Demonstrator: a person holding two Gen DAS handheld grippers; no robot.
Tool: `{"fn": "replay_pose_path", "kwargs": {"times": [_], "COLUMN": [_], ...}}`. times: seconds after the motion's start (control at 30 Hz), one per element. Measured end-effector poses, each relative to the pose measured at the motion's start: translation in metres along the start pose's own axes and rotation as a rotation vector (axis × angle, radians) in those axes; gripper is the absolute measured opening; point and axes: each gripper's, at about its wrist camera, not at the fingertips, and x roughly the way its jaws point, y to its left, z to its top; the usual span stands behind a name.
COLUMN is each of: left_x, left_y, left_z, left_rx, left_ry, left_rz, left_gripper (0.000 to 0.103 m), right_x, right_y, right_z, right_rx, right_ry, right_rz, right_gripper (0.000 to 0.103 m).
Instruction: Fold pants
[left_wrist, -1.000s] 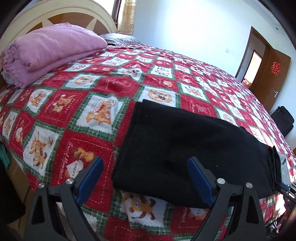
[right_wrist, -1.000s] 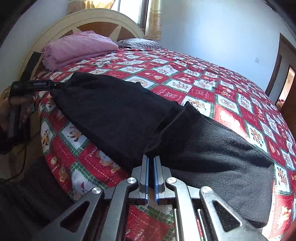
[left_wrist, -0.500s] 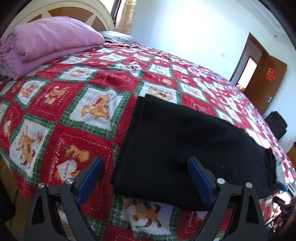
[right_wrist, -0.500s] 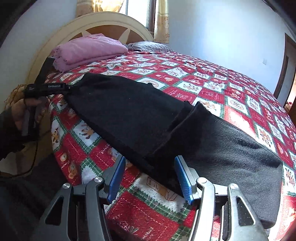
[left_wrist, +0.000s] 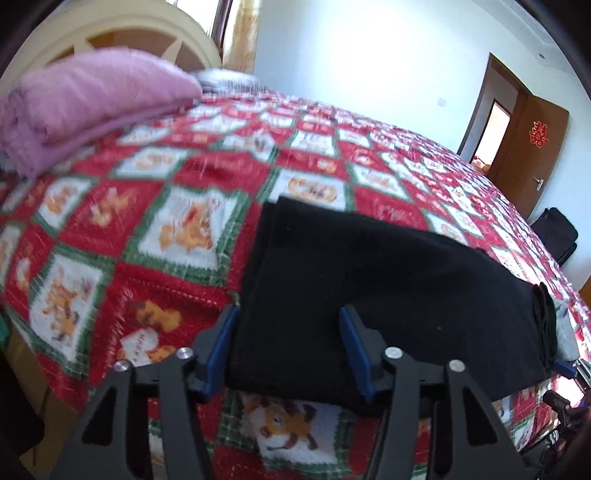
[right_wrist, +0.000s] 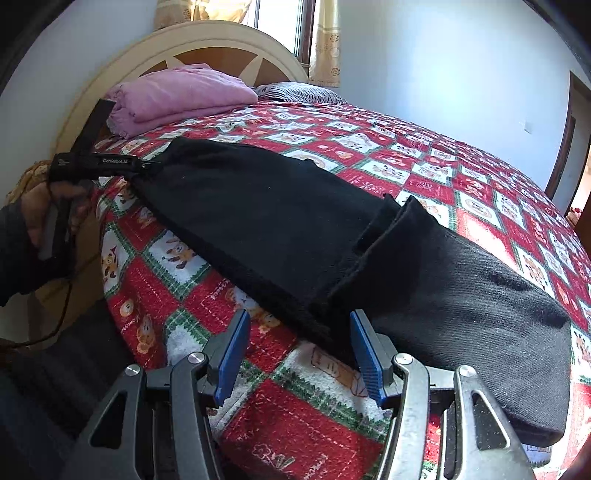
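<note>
The left hand-held gripper (left_wrist: 288, 350) is closing, its blue pads either side of the near corner of the black pants (left_wrist: 369, 288), not yet pressing; the right hand-held gripper (right_wrist: 299, 350) stands half spread over the near edge of the pants (right_wrist: 295, 236), gripping nothing; the pants lie folded along the near edge of the bed, on a red patterned blanket (right_wrist: 424, 147); a folded pink blanket (right_wrist: 177, 96) rests by the headboard (right_wrist: 207, 40).
</note>
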Motion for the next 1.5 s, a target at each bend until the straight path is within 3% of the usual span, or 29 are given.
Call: {"fn": "replay_pose_path", "kwargs": {"times": [0.13, 0.2, 0.33, 0.4, 0.5, 0.63, 0.73, 0.77, 0.8, 0.9, 1.0, 1.17, 1.33, 1.5], "left_x": [0.005, 0.017, 0.007, -0.004, -0.002, 0.007, -0.007, -0.011, -0.012, -0.006, 0.014, 0.029, 0.025, 0.020], "left_y": [0.003, 0.011, 0.012, 0.008, 0.000, 0.006, -0.001, -0.005, -0.005, -0.006, -0.001, 0.005, 0.018, 0.012], "left_z": [0.002, -0.003, -0.003, -0.002, 0.000, -0.005, -0.002, 0.002, 0.005, 0.016, 0.022, 0.019, 0.015, 0.011], "left_rx": [-0.003, -0.028, -0.060, -0.063, -0.003, -0.036, 0.014, 0.034, 0.037, 0.037, -0.003, -0.057, -0.096, -0.057], "left_ry": [0.014, 0.050, 0.031, -0.018, -0.019, 0.002, -0.072, -0.100, -0.109, -0.114, -0.055, -0.004, 0.012, 0.020], "left_rz": [-0.004, -0.022, -0.028, -0.033, -0.002, 0.025, 0.100, 0.118, 0.107, 0.044, -0.022, -0.087, -0.114, -0.113], "left_gripper": [0.058, 0.066, 0.062, 0.062, 0.062, 0.063, 0.065, 0.072, 0.080, 0.080, 0.080, 0.078, 0.064, 0.049], "right_x": [0.002, 0.004, 0.004, 0.005, 0.006, 0.008, 0.010, 0.011, 0.011, 0.011, 0.011, 0.012, 0.012, 0.013], "right_y": [0.000, 0.001, 0.002, 0.003, 0.004, 0.007, 0.009, 0.009, 0.010, 0.012, 0.015, 0.016, 0.019, 0.022], "right_z": [-0.001, -0.002, -0.002, -0.002, -0.002, -0.004, -0.005, -0.005, -0.006, -0.006, -0.007, -0.007, -0.008, -0.009], "right_rx": [0.003, 0.001, -0.002, -0.003, -0.010, -0.026, -0.030, -0.032, -0.034, -0.043, -0.052, -0.055, -0.069, -0.079], "right_ry": [0.009, 0.011, 0.013, 0.018, 0.026, 0.036, 0.042, 0.044, 0.045, 0.047, 0.047, 0.045, 0.046, 0.046], "right_rz": [0.000, -0.001, -0.006, -0.009, -0.010, -0.015, -0.015, -0.016, -0.018, -0.021, -0.027, -0.027, -0.034, -0.043], "right_gripper": [0.057, 0.057, 0.057, 0.057, 0.057, 0.057, 0.057, 0.058, 0.058, 0.060, 0.060, 0.060, 0.060, 0.060]}}
